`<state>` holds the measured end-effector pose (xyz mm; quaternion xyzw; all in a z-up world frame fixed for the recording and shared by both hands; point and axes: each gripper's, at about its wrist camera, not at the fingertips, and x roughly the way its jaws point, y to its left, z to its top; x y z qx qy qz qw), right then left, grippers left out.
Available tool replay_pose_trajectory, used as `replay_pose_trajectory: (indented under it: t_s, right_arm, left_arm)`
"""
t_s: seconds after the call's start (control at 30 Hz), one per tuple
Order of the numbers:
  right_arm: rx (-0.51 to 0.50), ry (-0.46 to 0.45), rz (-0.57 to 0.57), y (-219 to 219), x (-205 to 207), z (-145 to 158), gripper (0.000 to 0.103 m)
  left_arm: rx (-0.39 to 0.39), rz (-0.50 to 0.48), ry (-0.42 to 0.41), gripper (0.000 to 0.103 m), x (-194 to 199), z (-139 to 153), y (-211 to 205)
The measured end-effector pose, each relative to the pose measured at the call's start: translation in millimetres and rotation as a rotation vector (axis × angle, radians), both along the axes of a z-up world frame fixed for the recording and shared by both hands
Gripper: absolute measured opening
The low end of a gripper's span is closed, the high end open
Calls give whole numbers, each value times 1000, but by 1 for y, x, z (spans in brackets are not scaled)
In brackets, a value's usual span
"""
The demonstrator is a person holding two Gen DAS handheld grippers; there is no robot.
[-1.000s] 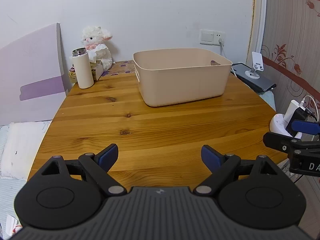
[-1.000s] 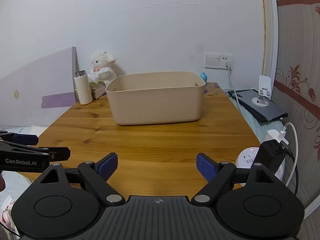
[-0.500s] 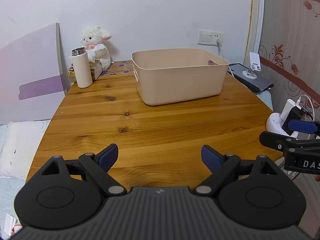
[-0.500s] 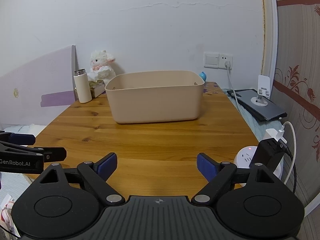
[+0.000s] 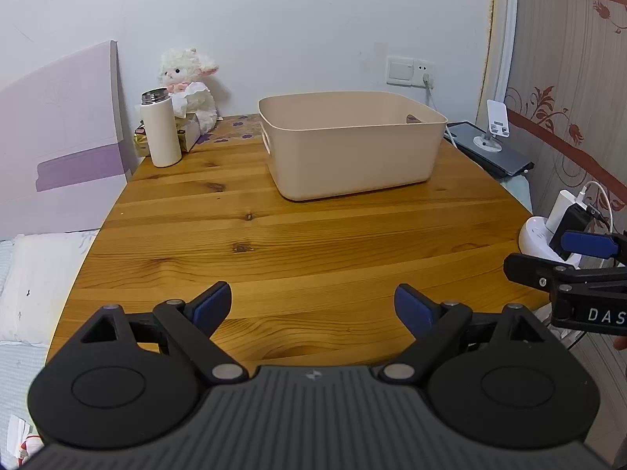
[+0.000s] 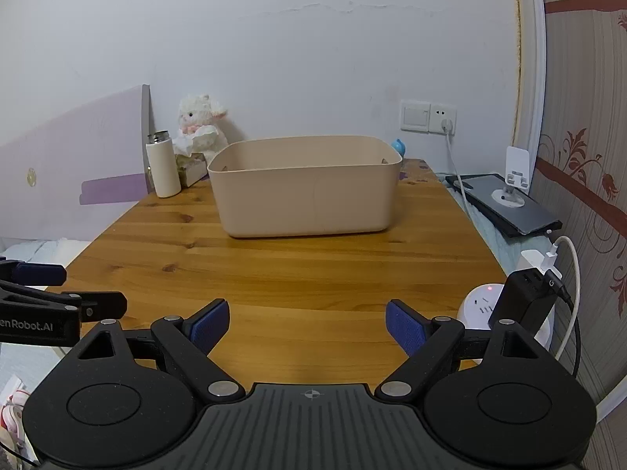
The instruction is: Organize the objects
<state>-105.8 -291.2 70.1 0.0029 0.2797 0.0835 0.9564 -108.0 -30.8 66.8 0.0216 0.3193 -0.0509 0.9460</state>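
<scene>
A beige plastic bin (image 5: 352, 145) stands on the far half of the wooden table (image 5: 274, 243); it also shows in the right wrist view (image 6: 305, 184). A white bottle (image 5: 160, 129) and a plush lamb (image 5: 188, 82) stand at the far left corner. My left gripper (image 5: 313, 307) is open and empty above the table's near edge. My right gripper (image 6: 307, 327) is open and empty, to the right of the left one. What lies inside the bin is hidden by its wall.
A power hub with a black charger (image 6: 521, 305) sits off the table's right edge. A dark tablet with a white stand (image 6: 505, 203) lies at the far right. A purple board (image 5: 58, 145) leans on the left. A small blue thing (image 6: 398, 145) shows behind the bin.
Both grippers have drawn back a little from the bin and stayed open. Nothing on the table has moved.
</scene>
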Motion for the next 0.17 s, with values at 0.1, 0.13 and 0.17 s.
replay_pose_trajectory:
  t_s: [0.1,0.13,0.17]
  right_arm:
    - [0,5,0,1,1,-2,88]
    - [0,7,1,2,2,-2,88]
    - [-1,9,1,2,2,-3,88]
  left_arm:
    - [2,6,-5,91,0,0,1]
    - [1,7,-5,91,1,0,1]
    - [0,10,-4,92,1,0,2]
